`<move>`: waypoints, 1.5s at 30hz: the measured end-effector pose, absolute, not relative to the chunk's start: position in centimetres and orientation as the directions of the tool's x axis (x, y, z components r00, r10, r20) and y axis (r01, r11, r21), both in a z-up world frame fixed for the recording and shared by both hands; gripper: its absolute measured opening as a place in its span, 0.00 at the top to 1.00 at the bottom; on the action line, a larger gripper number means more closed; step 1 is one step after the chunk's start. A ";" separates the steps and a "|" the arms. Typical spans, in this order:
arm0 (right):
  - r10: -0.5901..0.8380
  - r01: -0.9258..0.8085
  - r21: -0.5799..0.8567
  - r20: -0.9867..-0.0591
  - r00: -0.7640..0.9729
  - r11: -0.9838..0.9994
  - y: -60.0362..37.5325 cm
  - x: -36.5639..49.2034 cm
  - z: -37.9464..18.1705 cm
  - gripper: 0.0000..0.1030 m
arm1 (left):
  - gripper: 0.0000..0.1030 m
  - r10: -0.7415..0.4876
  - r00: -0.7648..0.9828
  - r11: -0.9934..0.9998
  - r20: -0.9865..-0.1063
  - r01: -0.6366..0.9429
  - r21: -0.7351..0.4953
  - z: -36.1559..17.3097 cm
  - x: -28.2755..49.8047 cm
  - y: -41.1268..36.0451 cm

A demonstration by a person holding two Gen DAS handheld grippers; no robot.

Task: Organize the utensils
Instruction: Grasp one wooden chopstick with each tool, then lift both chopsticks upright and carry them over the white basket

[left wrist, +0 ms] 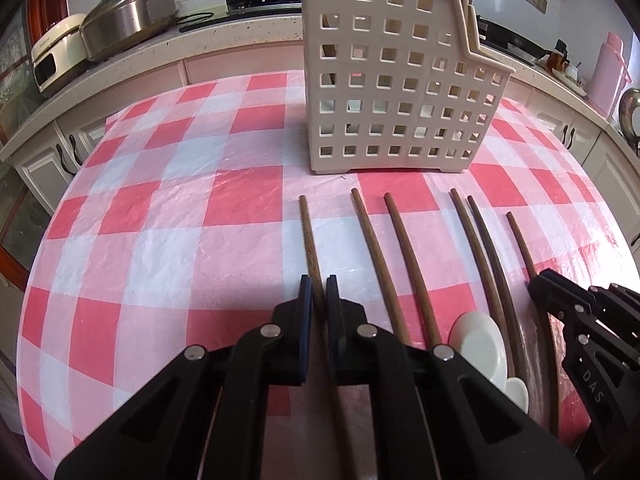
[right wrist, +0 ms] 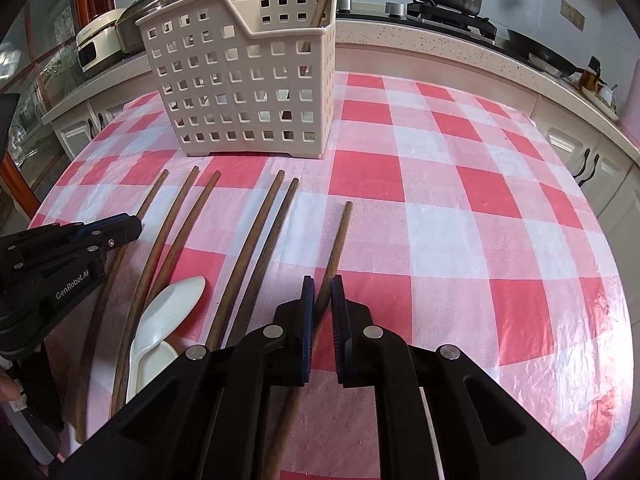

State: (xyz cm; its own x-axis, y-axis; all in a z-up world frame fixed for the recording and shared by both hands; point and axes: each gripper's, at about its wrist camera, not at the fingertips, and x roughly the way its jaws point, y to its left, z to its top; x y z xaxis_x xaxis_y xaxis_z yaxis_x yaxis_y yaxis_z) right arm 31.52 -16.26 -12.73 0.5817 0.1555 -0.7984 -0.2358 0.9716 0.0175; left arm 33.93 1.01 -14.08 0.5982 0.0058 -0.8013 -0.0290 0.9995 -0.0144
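Left gripper (left wrist: 319, 286): fingers nearly closed around the leftmost chopstick (left wrist: 308, 236), which lies on the tablecloth (left wrist: 160, 240).
Right gripper (right wrist: 324, 286): fingers narrowly parted around the rightmost chopstick (right wrist: 340, 236).
Between them: four more chopsticks, white spoon (right wrist: 168, 312).
Farther back: utensil basket (left wrist: 396, 80), upright, one stick inside.

Both grippers are matte black plastic linkages joined by round silver pivot pins. The left gripper (left wrist: 319, 292) carries blue ribbed pads on the inner faces of its jaws, and white "GenRobot.AI" lettering on its side. The right gripper (right wrist: 322, 294) matches it, with small silver screws and the letters "DAS" on its flank.
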 end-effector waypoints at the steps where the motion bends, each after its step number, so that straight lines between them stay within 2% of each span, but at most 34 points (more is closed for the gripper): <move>1: 0.167 -0.234 0.033 -0.797 0.581 0.972 -16.4 31.5 -12.7 0.93 | 0.94 0.004 0.598 0.999 -0.801 -0.030 -0.018 -14.1 33.9 1.1; 8: 0.224 -0.231 0.099 -0.758 0.613 0.968 -17.3 30.6 -11.5 0.94 | 0.94 -0.017 0.625 0.998 -0.781 -0.035 -0.050 -13.2 32.6 1.7; 20: 0.299 -0.250 0.170 -0.662 0.687 0.953 -18.5 28.1 -7.6 0.94 | 0.94 -0.047 0.740 0.995 -0.671 -0.026 -0.098 -8.7 28.2 2.4; 34: 0.321 -0.299 0.130 -0.541 0.777 0.945 -19.1 23.2 -3.1 0.94 | 0.94 -0.031 0.837 0.995 -0.546 -0.025 -0.095 -4.2 22.3 2.4; 45: 0.339 -0.325 0.114 -0.484 0.807 0.939 -19.8 19.7 -1.1 0.94 | 0.94 -0.012 0.896 0.997 -0.444 -0.025 -0.079 -2.0 18.2 2.4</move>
